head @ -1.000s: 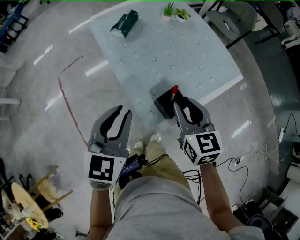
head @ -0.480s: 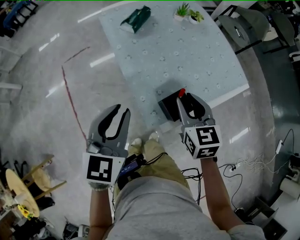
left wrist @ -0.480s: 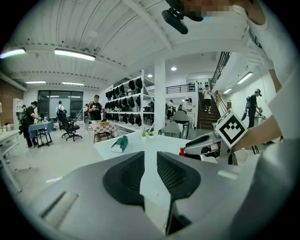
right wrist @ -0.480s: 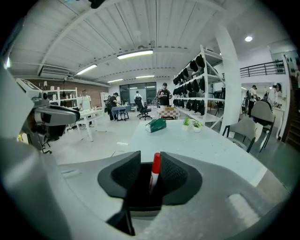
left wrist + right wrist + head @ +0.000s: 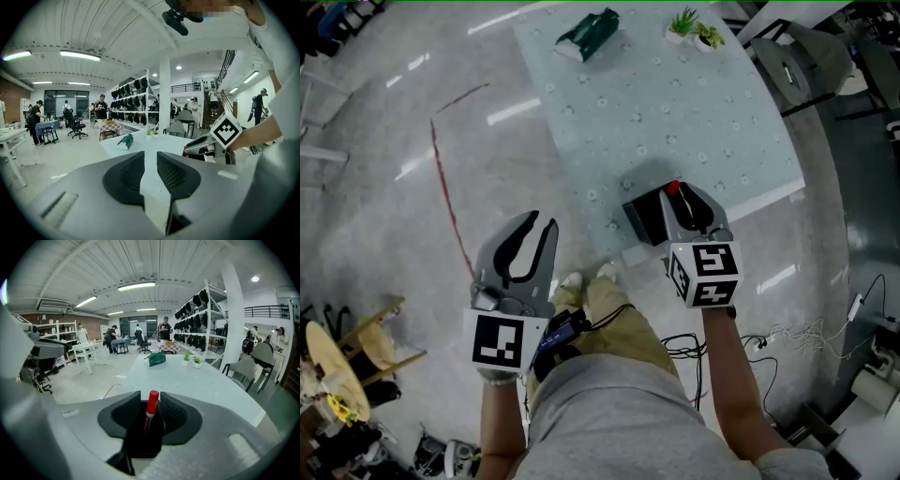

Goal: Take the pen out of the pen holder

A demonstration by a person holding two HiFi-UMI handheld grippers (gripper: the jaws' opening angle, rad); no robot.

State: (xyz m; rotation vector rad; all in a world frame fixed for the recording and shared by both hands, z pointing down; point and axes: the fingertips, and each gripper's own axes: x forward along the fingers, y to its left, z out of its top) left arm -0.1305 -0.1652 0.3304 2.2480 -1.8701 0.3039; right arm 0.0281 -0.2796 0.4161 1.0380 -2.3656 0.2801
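A black pen holder (image 5: 641, 215) stands near the front edge of the pale table (image 5: 675, 103), with a red-capped pen (image 5: 673, 187) upright in it. My right gripper (image 5: 683, 192) is over the holder and open. The pen's cap (image 5: 152, 401) stands between its jaws, close to the right pad, and neither pad presses on it. The holder (image 5: 140, 439) fills the gap lower down. My left gripper (image 5: 543, 222) hangs over the floor to the left of the table, jaws slightly apart and empty (image 5: 150, 157). In the left gripper view the right gripper's marker cube (image 5: 226, 131) shows at right.
A green pouch (image 5: 589, 33) and two small potted plants (image 5: 694, 28) sit at the table's far end. A chair (image 5: 806, 56) stands to the right. A red line (image 5: 445, 187) runs across the floor at left and cables (image 5: 787, 328) lie at right.
My right gripper has moved forward and down over the holder, so the red cap now sits between its jaws instead of at their tips. The left gripper has hardly moved.
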